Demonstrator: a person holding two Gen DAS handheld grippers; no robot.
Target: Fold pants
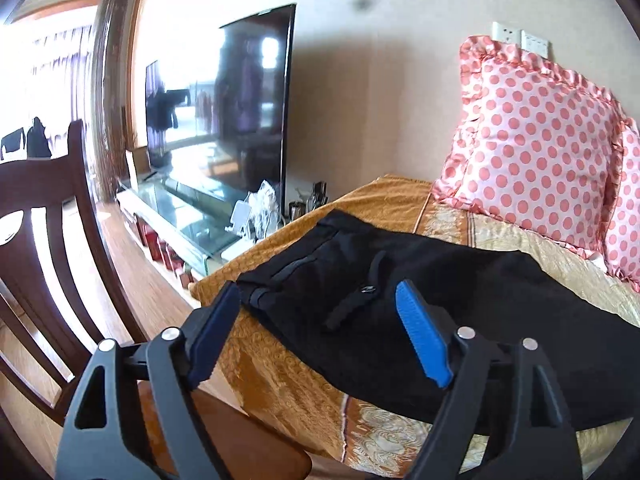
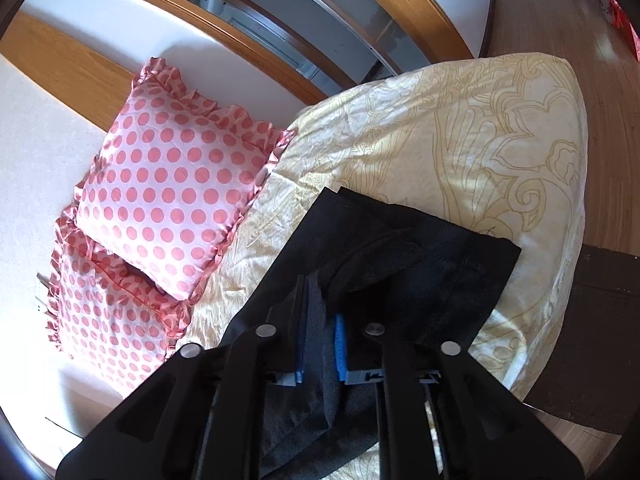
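Bed (image 2: 460, 128): one pants (image 2: 440, 264), two pillows (image 2: 168, 184).

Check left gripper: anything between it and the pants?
Nothing visible. The left gripper is open above the black pants near the drawstring, with no object between. The right gripper is shut on pants fabric.

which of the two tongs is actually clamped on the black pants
The right tongs: their blue pads pinch a fold of the black fabric pants. The left tongs are spread wide above the waistband end, gripping nothing.
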